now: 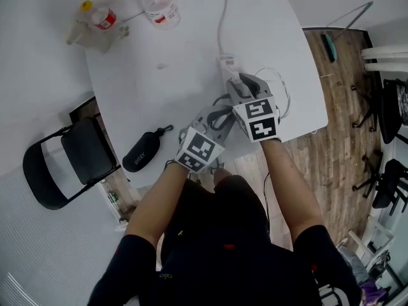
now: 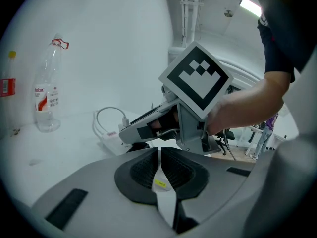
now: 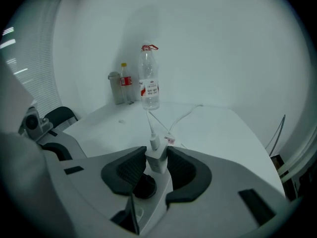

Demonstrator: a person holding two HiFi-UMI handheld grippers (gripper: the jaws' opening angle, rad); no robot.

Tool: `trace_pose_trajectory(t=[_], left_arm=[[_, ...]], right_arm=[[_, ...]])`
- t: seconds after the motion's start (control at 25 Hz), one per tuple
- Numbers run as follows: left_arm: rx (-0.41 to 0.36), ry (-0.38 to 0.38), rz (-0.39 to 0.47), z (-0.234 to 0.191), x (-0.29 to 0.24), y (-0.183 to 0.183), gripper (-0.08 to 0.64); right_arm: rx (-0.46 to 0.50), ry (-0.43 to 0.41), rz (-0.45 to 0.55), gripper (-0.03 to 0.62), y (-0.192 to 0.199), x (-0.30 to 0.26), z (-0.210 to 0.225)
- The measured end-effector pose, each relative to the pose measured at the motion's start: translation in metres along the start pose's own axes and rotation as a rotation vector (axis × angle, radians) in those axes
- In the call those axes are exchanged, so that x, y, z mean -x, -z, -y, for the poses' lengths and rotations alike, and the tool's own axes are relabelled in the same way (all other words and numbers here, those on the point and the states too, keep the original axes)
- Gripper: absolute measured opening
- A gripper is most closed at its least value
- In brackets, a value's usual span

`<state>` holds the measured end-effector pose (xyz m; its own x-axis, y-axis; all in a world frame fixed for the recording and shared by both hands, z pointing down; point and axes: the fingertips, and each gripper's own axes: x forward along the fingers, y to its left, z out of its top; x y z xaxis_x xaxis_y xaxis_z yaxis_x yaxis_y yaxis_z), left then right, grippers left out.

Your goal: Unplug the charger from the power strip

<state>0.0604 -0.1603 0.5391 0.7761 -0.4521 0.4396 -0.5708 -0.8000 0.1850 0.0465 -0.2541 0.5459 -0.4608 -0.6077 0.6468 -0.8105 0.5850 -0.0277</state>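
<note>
A black folding chair (image 1: 67,164) stands lower left by the white table (image 1: 166,81). At centre, the left gripper (image 2: 159,152) is pinched together. The right gripper (image 3: 156,151) clasps the charger (image 3: 159,163), plugged into the power strip (image 2: 110,138). Wood floor (image 1: 331,145) lies right.

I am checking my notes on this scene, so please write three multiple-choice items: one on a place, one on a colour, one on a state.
1. Where is the white charger?
A. between the jaws of the right hand-held gripper
B. on the folding chair
C. on the floor

2. What colour is the cap of the small bottle?
A. blue
B. yellow
C. green

3. How do the jaws of the left hand-held gripper stand?
A. wide apart
B. around a bottle
C. together

Answers: 1 A, the right gripper view shows it between the pads; 2 B, the head view shows a yellow cap; 3 C, the left gripper view shows the pads meeting.
</note>
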Motion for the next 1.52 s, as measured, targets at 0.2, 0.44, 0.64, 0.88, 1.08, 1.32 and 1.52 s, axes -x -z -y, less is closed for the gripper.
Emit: trace_pose_trajectory(t=[0.2, 0.44, 0.64, 0.88, 1.08, 1.32, 1.52], left_arm=[[-0.014, -0.005, -0.007, -0.001, -0.001, 0.000, 0.029], [0.002, 0.002, -0.013, -0.002, -0.001, 0.000, 0.025], [0.037, 0.034, 0.000, -0.001, 0.002, -0.006, 0.025], [0.053, 0.014, 0.096, -0.001, 0.032, -0.043, 0.025], [0.006, -0.015, 0.164, 0.002, 0.075, -0.082, 0.025], [0.039, -0.031, 0.227, 0.011, 0.144, -0.131, 0.025], [0.022, -0.058, 0.299, 0.017, 0.208, -0.165, 0.025]], right_arm=[[-0.017, 0.043, 0.006, 0.120, 0.002, 0.005, 0.005], [-0.059, 0.090, 0.045, 0.111, -0.003, 0.015, 0.010], [-0.080, 0.115, 0.121, 0.107, -0.026, 0.041, 0.015], [-0.100, 0.132, 0.210, 0.107, -0.047, 0.092, 0.015], [-0.111, 0.141, 0.292, 0.106, -0.064, 0.139, 0.004], [-0.115, 0.170, 0.390, 0.106, -0.083, 0.206, -0.016], [-0.113, 0.206, 0.468, 0.106, -0.105, 0.262, -0.035]])
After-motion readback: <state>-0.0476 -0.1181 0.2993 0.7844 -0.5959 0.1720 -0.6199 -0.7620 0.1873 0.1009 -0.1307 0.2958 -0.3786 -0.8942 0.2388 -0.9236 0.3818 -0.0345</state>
